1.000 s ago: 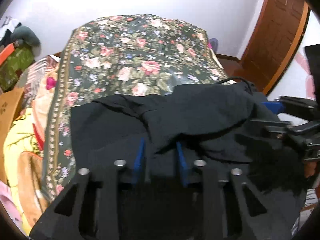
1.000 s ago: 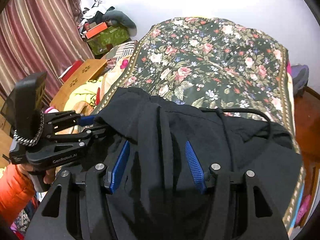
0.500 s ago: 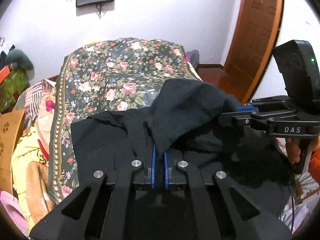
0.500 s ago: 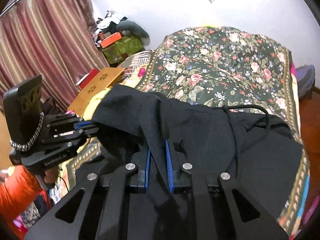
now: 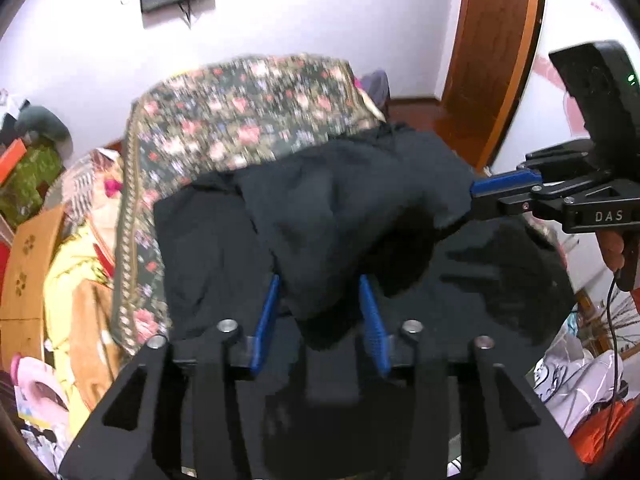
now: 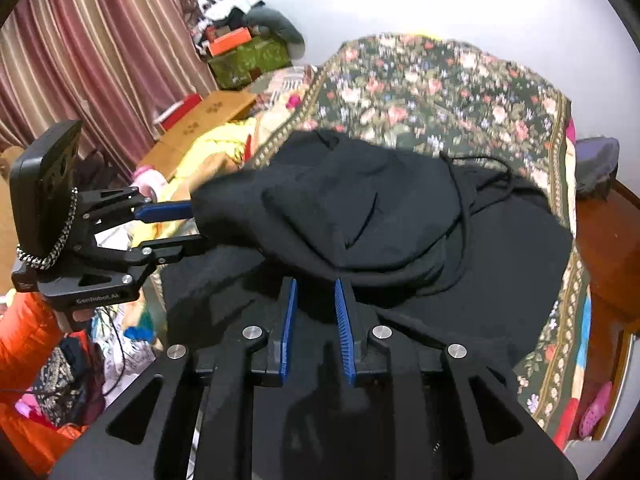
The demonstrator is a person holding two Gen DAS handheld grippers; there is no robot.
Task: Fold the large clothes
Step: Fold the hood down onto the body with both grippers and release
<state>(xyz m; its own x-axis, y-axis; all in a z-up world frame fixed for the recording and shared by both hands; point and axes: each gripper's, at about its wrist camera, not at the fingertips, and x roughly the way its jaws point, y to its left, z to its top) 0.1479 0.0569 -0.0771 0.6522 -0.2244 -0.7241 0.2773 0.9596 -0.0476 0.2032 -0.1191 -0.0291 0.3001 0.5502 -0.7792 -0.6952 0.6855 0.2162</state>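
1. left hand-held gripper (image 5: 322, 312): nearest in its own view. blue pads spread apart, a drooping lobe of black cloth hanging between them; from the side its fingers seem to reach around the fabric edge. whether it truly pinches the cloth, i cannot tell.
2. right hand-held gripper (image 6: 316, 322): pads parted by a narrow gap with the cloth edge sitting right at their tips. from the other camera its fingers reach into the right-hand edge of the bundle. clamped or merely touching, i cannot tell.
3. black garment (image 6: 360, 220): a large dark piece, likely a hoodie given the drawstring (image 6: 466, 196) looping across it. lower part spread on the bed; upper fold lifted and slung between the two grippers, one at each end.
4. key relation: the raised fold's long axis runs left to right, gripper to gripper, with the cloth ahead of both. neither hand looks nearer; i judge the fold must be carried forward evenly, away from the person.
5. bed (image 6: 440, 88): floral cover, beyond the garment.
6. door (image 5: 496, 60): wooden, far right.
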